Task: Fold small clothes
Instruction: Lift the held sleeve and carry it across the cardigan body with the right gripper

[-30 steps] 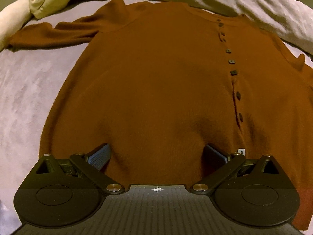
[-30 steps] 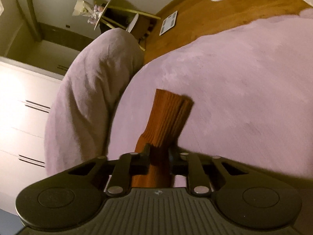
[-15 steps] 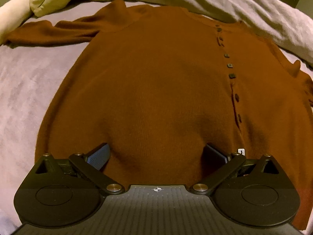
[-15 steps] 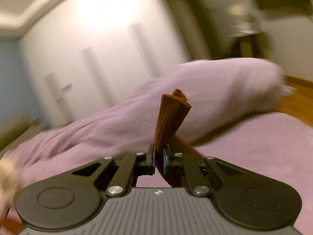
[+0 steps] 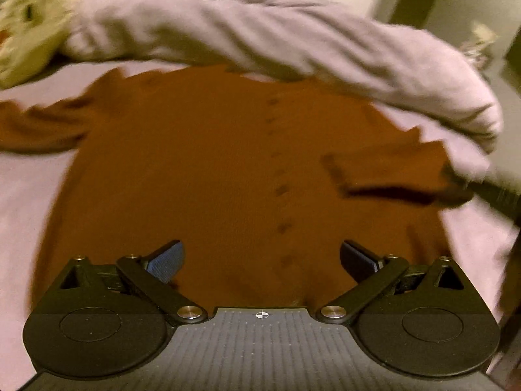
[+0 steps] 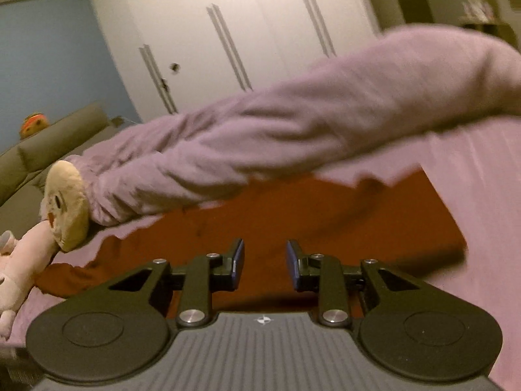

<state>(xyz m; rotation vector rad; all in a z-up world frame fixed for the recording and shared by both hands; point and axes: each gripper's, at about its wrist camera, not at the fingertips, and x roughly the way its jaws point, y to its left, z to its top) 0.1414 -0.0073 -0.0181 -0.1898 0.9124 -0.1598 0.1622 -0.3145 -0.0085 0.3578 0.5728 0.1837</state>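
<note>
A brown button-front cardigan [image 5: 202,169] lies flat on the lilac bed cover [image 5: 29,195]. Its right sleeve [image 5: 384,169] is folded across the body, while the left sleeve [image 5: 35,127] stretches out to the side. My left gripper [image 5: 260,260] hovers open over the hem with its pads wide apart and nothing gripped. My right gripper [image 6: 264,260] hangs over the cardigan [image 6: 293,218]; its jaws are opening and nothing is between them. In the left wrist view the right gripper [image 5: 488,189] is a dark blur at the sleeve's end.
A rolled lilac duvet [image 5: 293,42] lies along the far side of the cardigan. A cream plush toy [image 6: 65,205] sits at its left end, with a pink plush [image 6: 13,280] beside it. White wardrobe doors [image 6: 260,32] stand behind the bed.
The right gripper swung the sleeve cuff over onto the cardigan's body, rolled upright and let it go. The left gripper rose and tilted up, showing more of the duvet.
</note>
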